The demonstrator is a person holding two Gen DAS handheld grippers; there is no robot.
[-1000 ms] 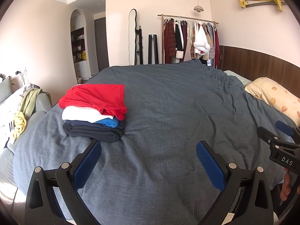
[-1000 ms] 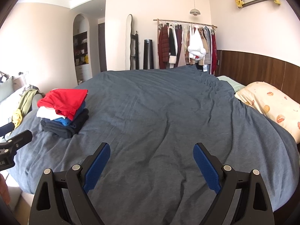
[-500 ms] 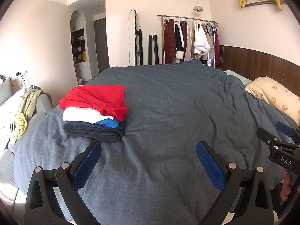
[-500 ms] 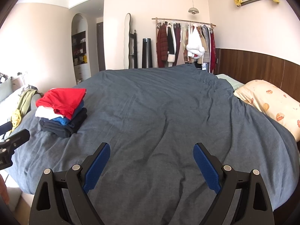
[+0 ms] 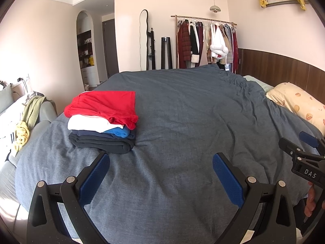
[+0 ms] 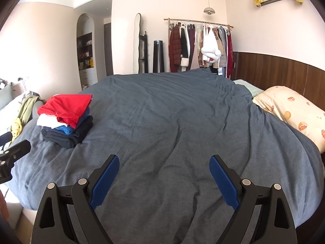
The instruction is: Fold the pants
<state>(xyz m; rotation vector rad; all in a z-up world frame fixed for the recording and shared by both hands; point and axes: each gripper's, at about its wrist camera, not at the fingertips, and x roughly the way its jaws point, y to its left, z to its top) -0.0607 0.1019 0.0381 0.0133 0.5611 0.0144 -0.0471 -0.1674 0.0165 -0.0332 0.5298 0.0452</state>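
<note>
From the left wrist view, I read the folding as done or between items. A stack of folded clothes (image 5: 101, 122) sits on the bed (image 5: 182, 122), toward its left side: a red piece on top, then white, blue and dark layers. I cannot tell which of them are pants. No loose garment lies on the grey duvet ahead of me, so if more is to be folded, it has to be fetched from outside this view. My left gripper (image 5: 160, 170) hangs over the near edge of the bed, tilted somewhat downward, its blue fingers (image 5: 95, 179) spread wide with only duvet showing between them. The stack lies just beyond the left fingertip, not touched. At the right border I see the right gripper (image 5: 304, 160) side-on, with a few of the person's fingertips on its handle.

From the right wrist view, the stack (image 6: 65, 120) is well off to the left and the middle of the bed is bare. My right gripper (image 6: 164, 172) points slightly down at that stretch, fingers (image 6: 223, 183) wide apart and holding nothing. A pillow (image 6: 290, 111) rests at the far right.
</note>
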